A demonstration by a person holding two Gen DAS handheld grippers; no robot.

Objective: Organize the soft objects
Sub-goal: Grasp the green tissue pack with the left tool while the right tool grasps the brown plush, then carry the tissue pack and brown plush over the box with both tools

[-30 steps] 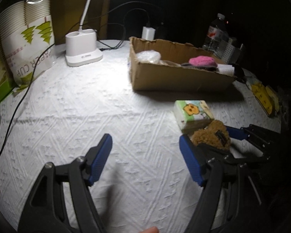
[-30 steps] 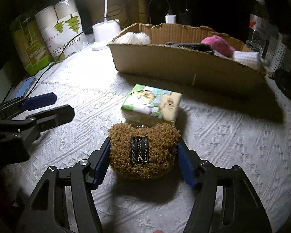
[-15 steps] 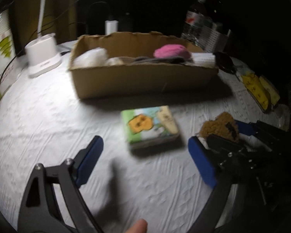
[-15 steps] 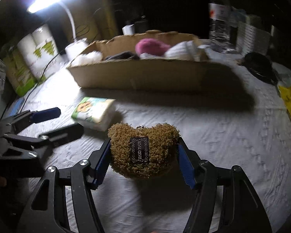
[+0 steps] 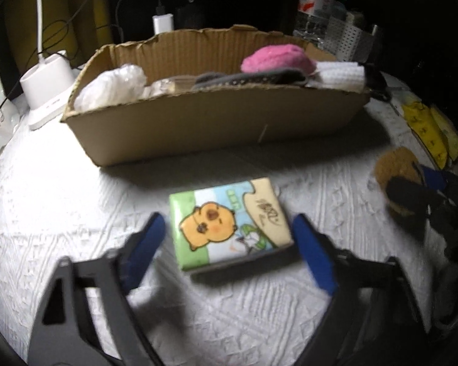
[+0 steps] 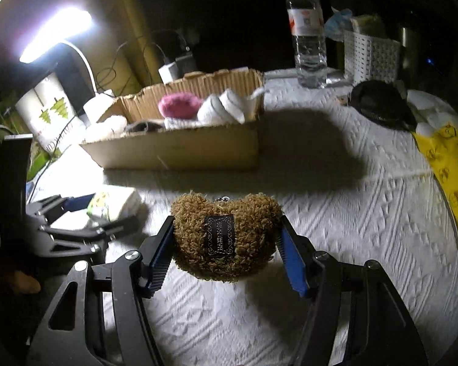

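Fuzzy brown pouch (image 6: 224, 238) clenched in our right gripper (image 6: 224, 253) for boxing; left gripper (image 5: 229, 244), just narrowing, straddles the tissue pack (image 5: 229, 221) ungripped.

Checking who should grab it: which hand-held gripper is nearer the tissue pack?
Left. The left hand-held gripper straddles the tissue pack, jaws just closing; the right hand-held gripper holds the brown fuzzy pouch off to one side.

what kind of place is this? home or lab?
Probably a home, on a cluttered table at night: white textured tablecloth, lit desk lamp, water bottle, and a torn cardboard box used as a bin for soft items.
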